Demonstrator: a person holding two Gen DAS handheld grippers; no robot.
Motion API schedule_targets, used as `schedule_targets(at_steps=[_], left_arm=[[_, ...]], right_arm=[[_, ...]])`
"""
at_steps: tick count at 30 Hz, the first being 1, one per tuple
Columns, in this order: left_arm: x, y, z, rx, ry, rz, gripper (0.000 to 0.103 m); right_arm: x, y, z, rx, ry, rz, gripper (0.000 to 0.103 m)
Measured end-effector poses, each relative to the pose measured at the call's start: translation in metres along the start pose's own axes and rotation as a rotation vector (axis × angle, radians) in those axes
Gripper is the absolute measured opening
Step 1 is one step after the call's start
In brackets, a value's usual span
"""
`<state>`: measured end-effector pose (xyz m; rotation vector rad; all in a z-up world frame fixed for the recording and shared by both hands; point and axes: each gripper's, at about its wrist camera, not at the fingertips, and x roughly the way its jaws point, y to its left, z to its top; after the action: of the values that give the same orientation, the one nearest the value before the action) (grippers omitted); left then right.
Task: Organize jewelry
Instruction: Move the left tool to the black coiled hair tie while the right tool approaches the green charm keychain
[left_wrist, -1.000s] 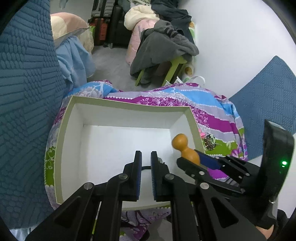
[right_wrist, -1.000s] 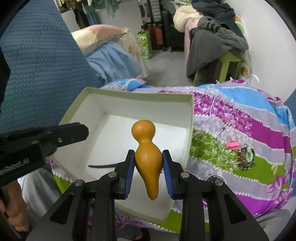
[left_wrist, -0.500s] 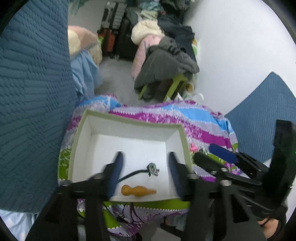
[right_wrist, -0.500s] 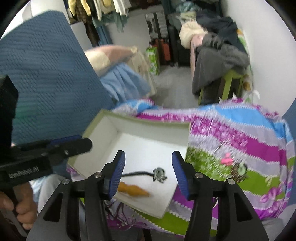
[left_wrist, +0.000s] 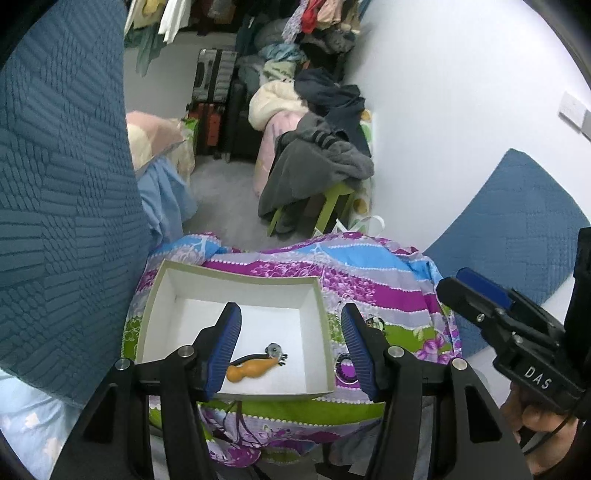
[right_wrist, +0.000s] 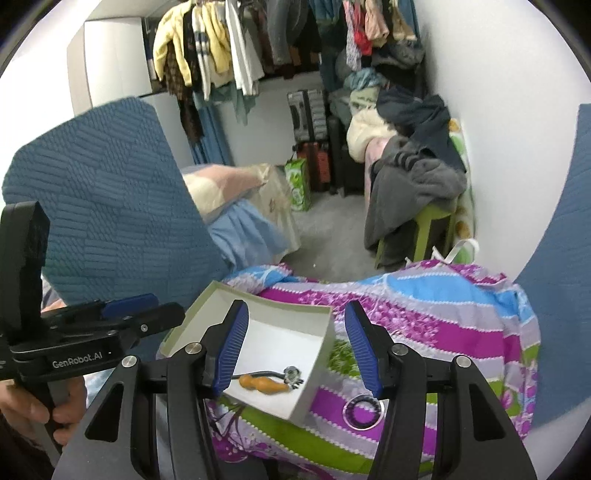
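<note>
The left gripper (left_wrist: 291, 345) is above the white box (left_wrist: 321, 325), jaws apart, nothing between them. The box rests on a floral cloth (left_wrist: 376, 291). Inside it lie an orange gourd pendant (left_wrist: 249, 370) and a black cord with a metal charm (left_wrist: 275, 350), touching. The right gripper (right_wrist: 295, 347) is also above the box, jaws apart and empty. A dark beaded bracelet (right_wrist: 364, 410) lies on the cloth just right of the box.

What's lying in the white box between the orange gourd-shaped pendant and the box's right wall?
A small grey metal charm on a black cord, touching the gourd pendant's tip; beyond it bare white floor. Both wrist views show it.
</note>
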<state>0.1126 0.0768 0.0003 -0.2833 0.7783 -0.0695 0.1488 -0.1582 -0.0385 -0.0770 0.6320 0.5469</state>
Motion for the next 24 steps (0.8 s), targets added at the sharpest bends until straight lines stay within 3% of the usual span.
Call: schedule_targets(at_steps=[8,16,24], left_arm=[[-0.005,-0.035,-0.014,0.056,-0.032,-0.015,0.057],[0.011,-0.066,-0.037,0.063,-0.02,-0.112,0.057],[0.032,-0.084,-0.054,0.055,0.017,-0.162,0.056]], right_arm=[[-0.032,-0.026,-0.013,0.014,-0.061,-0.051,0.052],[-0.049,-0.059,-0.043,0.031,-0.089,-0.098,0.052],[-0.054,-0.086,-0.078,0.073,-0.081,-0.127,0.051]])
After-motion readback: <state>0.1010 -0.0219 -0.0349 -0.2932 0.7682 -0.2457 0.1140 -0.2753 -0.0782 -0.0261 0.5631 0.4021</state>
